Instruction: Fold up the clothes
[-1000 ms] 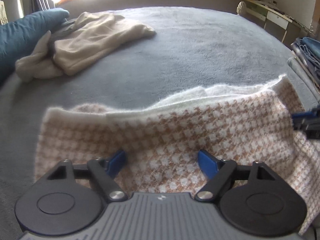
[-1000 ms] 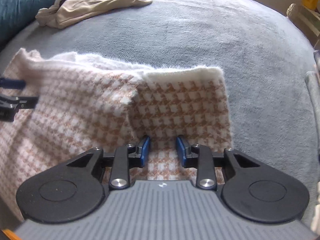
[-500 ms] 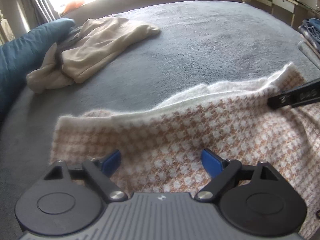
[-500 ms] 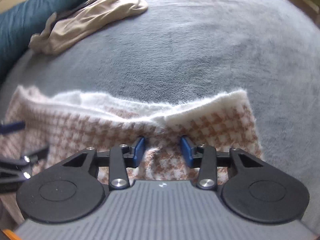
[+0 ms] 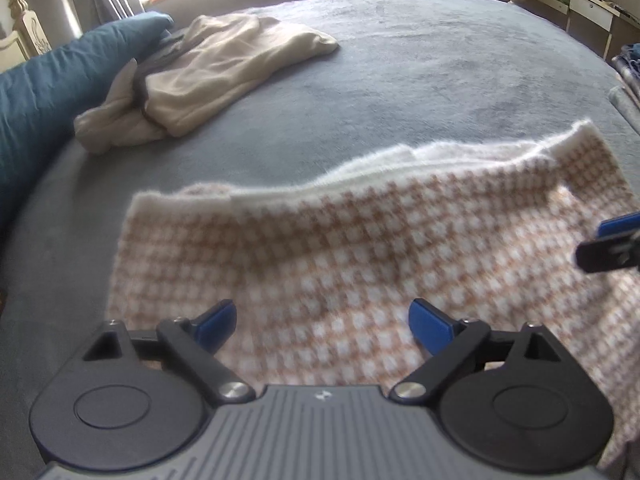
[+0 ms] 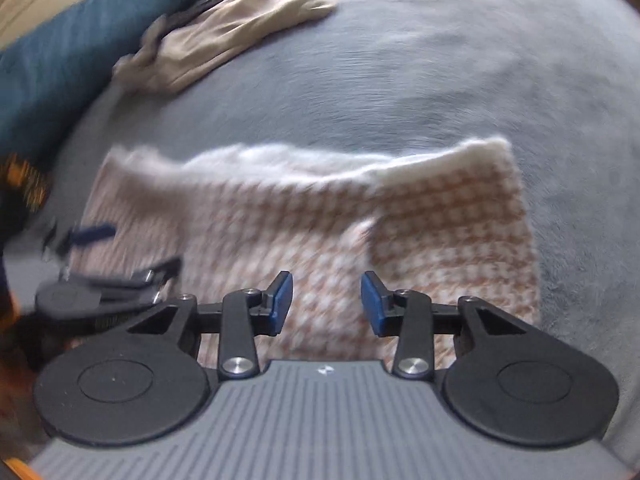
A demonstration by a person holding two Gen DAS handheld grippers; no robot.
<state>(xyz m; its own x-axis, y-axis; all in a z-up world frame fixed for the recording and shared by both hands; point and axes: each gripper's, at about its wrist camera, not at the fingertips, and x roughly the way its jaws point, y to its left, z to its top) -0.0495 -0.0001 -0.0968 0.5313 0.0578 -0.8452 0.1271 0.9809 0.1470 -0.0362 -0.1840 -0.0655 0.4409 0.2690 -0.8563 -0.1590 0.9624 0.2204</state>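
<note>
Beyond checked garment's (image 5: 360, 248) white far edge, bare grey bedspread (image 5: 420, 92).

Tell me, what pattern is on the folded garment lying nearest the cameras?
The folded garment has a tan-and-white houndstooth check with a plain white edge, sharpest in the left wrist view.

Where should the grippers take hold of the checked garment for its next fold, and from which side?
Probably at the two near corners of the checked garment, one per gripper, coming from the near edge. It lies flat on the grey bed cover, white band along the far edge. The left gripper, jaws opening, and the right gripper both hang above it, empty.
</note>
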